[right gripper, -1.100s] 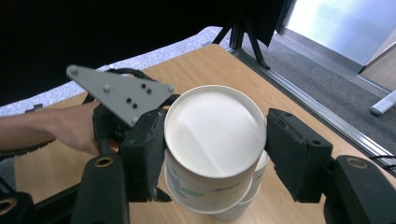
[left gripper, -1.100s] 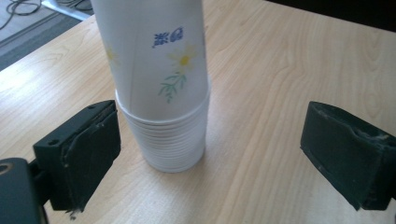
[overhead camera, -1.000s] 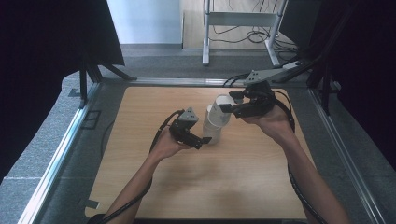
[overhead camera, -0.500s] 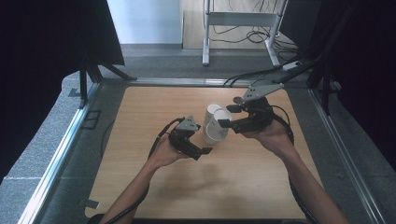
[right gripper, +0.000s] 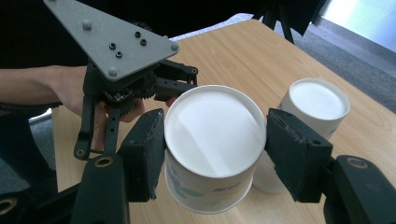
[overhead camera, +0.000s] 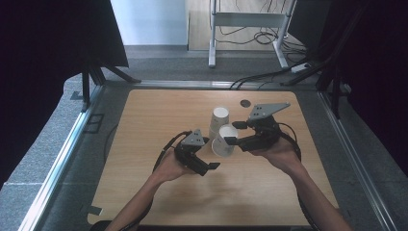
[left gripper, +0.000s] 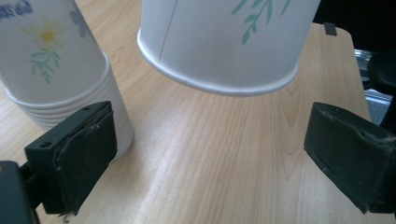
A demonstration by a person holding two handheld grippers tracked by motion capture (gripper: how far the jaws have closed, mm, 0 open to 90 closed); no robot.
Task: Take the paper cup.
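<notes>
since a second before, both hands drew nearer me; my right hand-held gripper (overhead camera: 230, 133) pinched the upturned cup (overhead camera: 224, 140) clear of the stack (overhead camera: 219, 119), while my left hand-held gripper (overhead camera: 206, 168) hung spread, empty, over the tabletop (overhead camera: 144, 125).

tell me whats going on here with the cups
A person at a wooden table works a claw in each hand. The right claw is clamped on an upside-down paper cup, held in the air off the table beside a stack of upside-down paper cups. The left claw is open and empty, its jaws having just been opening, pointed at the gap under the held cup next to the stack.
</notes>
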